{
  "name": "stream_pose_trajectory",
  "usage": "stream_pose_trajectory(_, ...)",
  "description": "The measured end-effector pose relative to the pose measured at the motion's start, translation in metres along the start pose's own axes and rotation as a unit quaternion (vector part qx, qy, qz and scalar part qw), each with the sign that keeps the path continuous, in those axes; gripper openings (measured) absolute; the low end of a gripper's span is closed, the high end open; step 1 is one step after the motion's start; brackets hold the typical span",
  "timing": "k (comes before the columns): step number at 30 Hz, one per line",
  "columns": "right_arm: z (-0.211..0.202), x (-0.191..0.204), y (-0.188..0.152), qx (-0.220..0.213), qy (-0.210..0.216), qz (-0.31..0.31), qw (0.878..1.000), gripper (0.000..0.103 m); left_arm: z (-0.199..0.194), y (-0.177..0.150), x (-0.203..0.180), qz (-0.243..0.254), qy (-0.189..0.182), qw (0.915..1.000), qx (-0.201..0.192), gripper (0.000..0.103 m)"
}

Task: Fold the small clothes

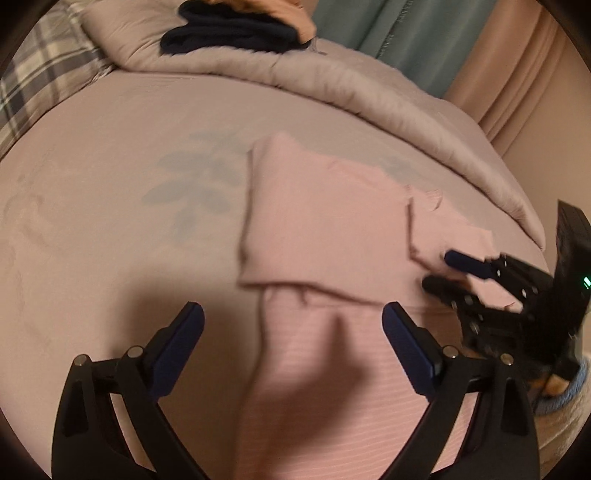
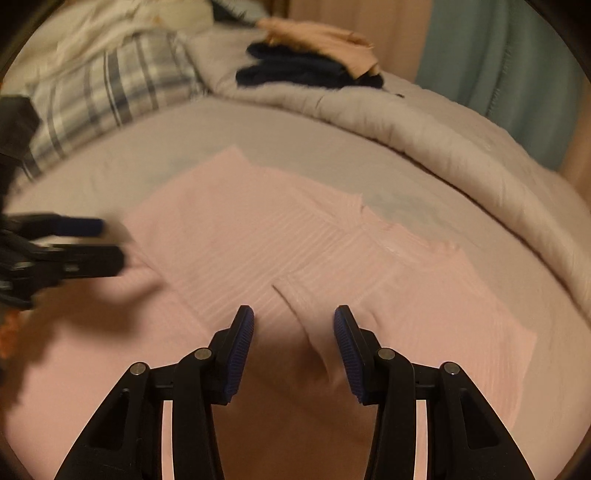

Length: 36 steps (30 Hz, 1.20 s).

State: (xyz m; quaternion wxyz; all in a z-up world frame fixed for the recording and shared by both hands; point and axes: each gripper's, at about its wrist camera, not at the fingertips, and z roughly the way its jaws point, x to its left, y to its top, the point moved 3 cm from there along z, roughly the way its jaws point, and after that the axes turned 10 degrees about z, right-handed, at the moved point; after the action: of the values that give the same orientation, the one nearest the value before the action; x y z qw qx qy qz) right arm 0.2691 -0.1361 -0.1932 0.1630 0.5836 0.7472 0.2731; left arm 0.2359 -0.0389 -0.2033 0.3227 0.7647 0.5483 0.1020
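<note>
A pink ribbed top (image 1: 325,221) lies flat on the bed sheet (image 1: 110,221), partly folded, with a sleeve reaching right. My left gripper (image 1: 293,317) hovers over its lower part, jaws wide open and nothing between them. It enters the right wrist view from the left as left gripper (image 2: 110,240). My right gripper (image 2: 293,321) hangs over the pink top (image 2: 258,236) with its jaws partly apart; a fold edge of the cloth runs under the gap, and the pads press on nothing. The left wrist view shows the right gripper (image 1: 439,271) at the sleeve's edge.
A rolled grey comforter (image 2: 424,133) runs along the far side of the bed. Dark navy clothes (image 2: 303,74) and a peach garment (image 2: 325,33) lie on it. A plaid pillow (image 2: 110,88) sits at the back left. Teal curtain (image 2: 498,55) hangs behind.
</note>
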Motion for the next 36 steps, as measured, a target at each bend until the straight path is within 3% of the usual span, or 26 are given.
stream_pose_trajectory(1,0.004,0.001,0.000,0.003,-0.007,-0.003,1.000,0.045,0.002,-0.001,0.004,-0.002,0.000,1.0000,0.004,0.097)
stream_pose_trajectory(3,0.016,-0.003,0.005,0.013,-0.032,0.003,0.999,0.025,0.000,-0.005,0.006,-0.004,0.003,1.0000,0.007,0.097)
stream_pose_trajectory(4,0.014,-0.007,0.007,0.007,-0.031,0.017,0.999,0.019,-0.001,-0.007,0.009,-0.005,0.004,1.0000,0.007,0.097)
stream_pose_trajectory(5,0.010,-0.014,0.008,0.003,-0.023,0.039,0.999,0.008,-0.001,-0.008,0.009,-0.003,0.008,0.9999,0.006,0.097)
stream_pose_trajectory(6,0.006,-0.019,0.009,-0.006,-0.021,0.056,0.998,0.006,-0.001,-0.008,0.009,-0.001,0.016,0.9999,0.006,0.097)
stream_pose_trajectory(9,-0.019,-0.041,0.012,-0.052,-0.009,0.124,0.991,0.006,0.001,-0.010,0.014,0.010,0.053,0.9985,0.008,0.095)
stream_pose_trajectory(11,-0.042,-0.058,0.010,-0.088,0.007,0.177,0.980,0.006,0.003,-0.012,0.020,0.019,0.089,0.9958,0.009,0.094)
stream_pose_trajectory(14,-0.070,-0.094,-0.002,-0.127,0.031,0.257,0.958,0.006,0.008,-0.015,0.031,0.006,0.100,0.9948,0.017,0.094)
stream_pose_trajectory(18,-0.076,-0.132,-0.028,-0.125,0.002,0.315,0.941,0.006,0.011,-0.009,0.037,0.001,0.110,0.9938,0.017,0.094)
stream_pose_trajectory(21,-0.072,-0.145,-0.043,-0.116,0.015,0.349,0.930,0.006,0.018,-0.006,0.036,0.012,0.120,0.9923,0.026,0.094)
stream_pose_trajectory(26,-0.061,-0.144,-0.052,-0.106,0.001,0.362,0.926,0.006,0.021,-0.001,0.042,0.004,0.132,0.9911,0.021,0.095)
stream_pose_trajectory(29,-0.062,-0.155,-0.064,-0.122,0.020,0.413,0.902,0.006,0.020,0.000,0.049,-0.018,0.123,0.9921,0.017,0.096)
stream_pose_trajectory(32,-0.069,-0.161,-0.081,-0.130,0.009,0.450,0.883,0.006,0.021,0.000,0.045,0.001,0.137,0.9902,0.024,0.097)
stream_pose_trajectory(36,-0.085,-0.176,-0.106,-0.107,-0.050,0.487,0.865,0.006,0.018,-0.002,0.045,0.006,0.138,0.9899,0.032,0.096)
